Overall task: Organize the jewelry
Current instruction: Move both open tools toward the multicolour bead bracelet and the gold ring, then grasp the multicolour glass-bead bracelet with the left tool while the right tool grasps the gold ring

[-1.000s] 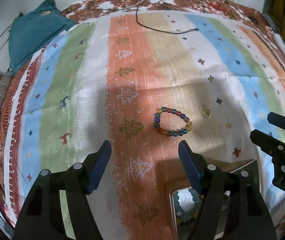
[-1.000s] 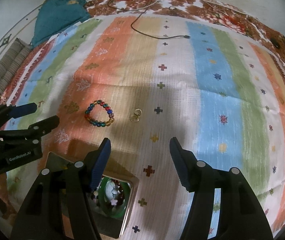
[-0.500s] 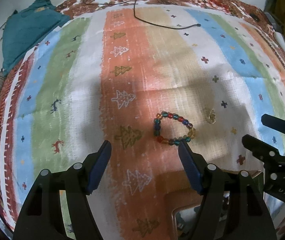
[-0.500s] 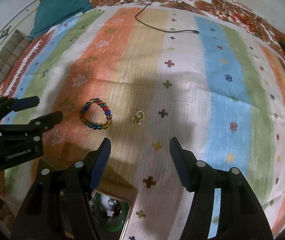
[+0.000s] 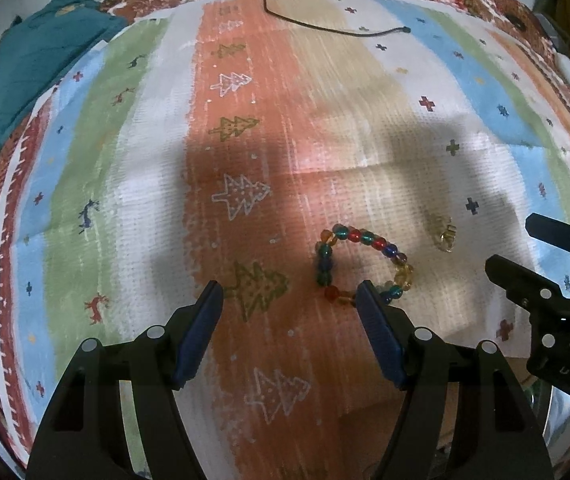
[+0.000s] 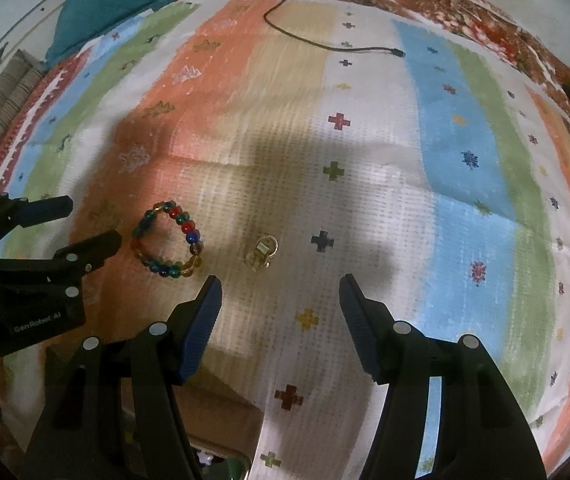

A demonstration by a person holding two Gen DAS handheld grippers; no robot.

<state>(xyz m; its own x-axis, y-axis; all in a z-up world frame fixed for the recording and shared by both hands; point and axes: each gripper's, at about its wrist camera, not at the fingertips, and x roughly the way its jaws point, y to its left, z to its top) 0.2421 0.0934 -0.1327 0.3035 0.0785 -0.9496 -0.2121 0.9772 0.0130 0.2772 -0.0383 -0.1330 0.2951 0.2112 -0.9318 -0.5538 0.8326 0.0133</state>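
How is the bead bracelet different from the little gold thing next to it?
The round bracelet of coloured glass beads is much bigger than the small gold metal clasp. The bracelet has many colours: red, blue, green, amber; the clasp is all gold. The bracelet forms an open ring; the clasp is a compact lump. Both lie flat on the striped cloth.

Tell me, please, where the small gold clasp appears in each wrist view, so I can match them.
Left wrist: gold clasp right of centre, right of the bead bracelet.
Right wrist: gold clasp just left of centre, above the jaws.
Shared landmark: the bracelet, left of the clasp in both.
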